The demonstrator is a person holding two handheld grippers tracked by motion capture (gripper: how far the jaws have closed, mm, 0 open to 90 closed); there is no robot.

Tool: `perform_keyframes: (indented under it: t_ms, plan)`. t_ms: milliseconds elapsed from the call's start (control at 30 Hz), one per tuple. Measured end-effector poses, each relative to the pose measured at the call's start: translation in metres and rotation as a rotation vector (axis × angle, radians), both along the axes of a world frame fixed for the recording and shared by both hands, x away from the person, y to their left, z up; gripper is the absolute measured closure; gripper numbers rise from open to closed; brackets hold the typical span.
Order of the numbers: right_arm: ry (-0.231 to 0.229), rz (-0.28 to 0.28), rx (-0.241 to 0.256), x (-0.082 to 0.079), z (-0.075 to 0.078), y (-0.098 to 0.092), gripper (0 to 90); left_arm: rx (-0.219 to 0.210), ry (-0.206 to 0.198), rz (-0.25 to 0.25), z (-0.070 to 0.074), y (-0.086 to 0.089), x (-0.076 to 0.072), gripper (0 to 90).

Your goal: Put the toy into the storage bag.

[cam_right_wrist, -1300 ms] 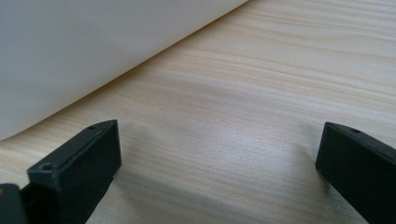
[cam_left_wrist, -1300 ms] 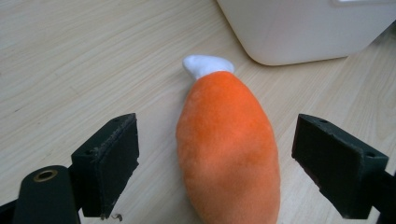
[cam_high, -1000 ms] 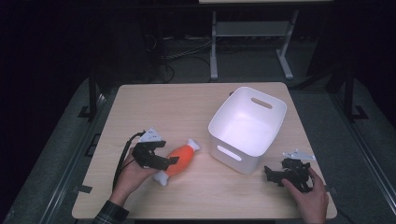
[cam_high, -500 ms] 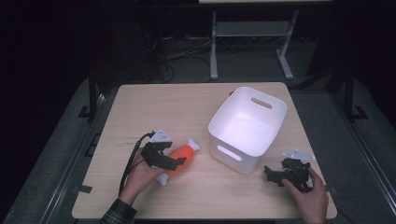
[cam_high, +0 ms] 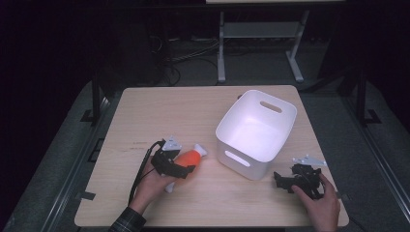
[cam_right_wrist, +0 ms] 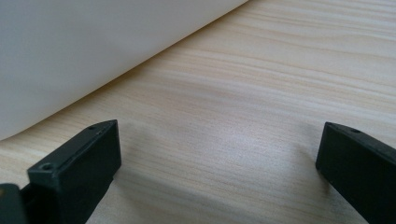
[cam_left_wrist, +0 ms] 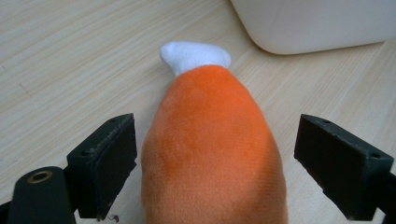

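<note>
My left gripper sits low at the near left of the table, jaws spread wide with the plush toy lying between them. A gap shows on each side, so nothing is clamped yet. The toy's long axis runs straight ahead along the jaws, its white tip pointing away from me toward the white bin, which stands just beyond and to the right. I judge a plain squeeze would take the toy across its thick middle. It is soft, bright orange fabric, fat in the body and tapering to white. My right gripper rests near the bin's front corner, jaws parted over bare wood, holding nothing.
</note>
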State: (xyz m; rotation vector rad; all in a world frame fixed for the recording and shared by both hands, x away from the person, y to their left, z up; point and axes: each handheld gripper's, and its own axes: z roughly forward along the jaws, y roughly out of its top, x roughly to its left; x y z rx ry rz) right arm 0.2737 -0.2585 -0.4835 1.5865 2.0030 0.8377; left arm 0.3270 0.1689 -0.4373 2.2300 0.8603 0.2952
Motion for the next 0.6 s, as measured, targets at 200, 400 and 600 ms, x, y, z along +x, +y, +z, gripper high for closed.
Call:
perform_keyframes:
  t_ms: [200, 400, 600]
  plan:
    - [0.001, 0.0, 0.0, 0.0, 0.0, 0.0, 0.0, 0.024, -0.004, -0.001, -0.003, -0.004, -0.001, 12.4]
    - [0.0, 0.0, 0.0, 0.0, 0.0, 0.0, 0.0, 0.057, -0.011, -0.002, -0.009, -0.005, -0.003, 12.4]
    - [0.0, 0.0, 0.0, 0.0, 0.0, 0.0, 0.0, 0.089, -0.01, -0.002, -0.014, -0.007, -0.003, 12.4]
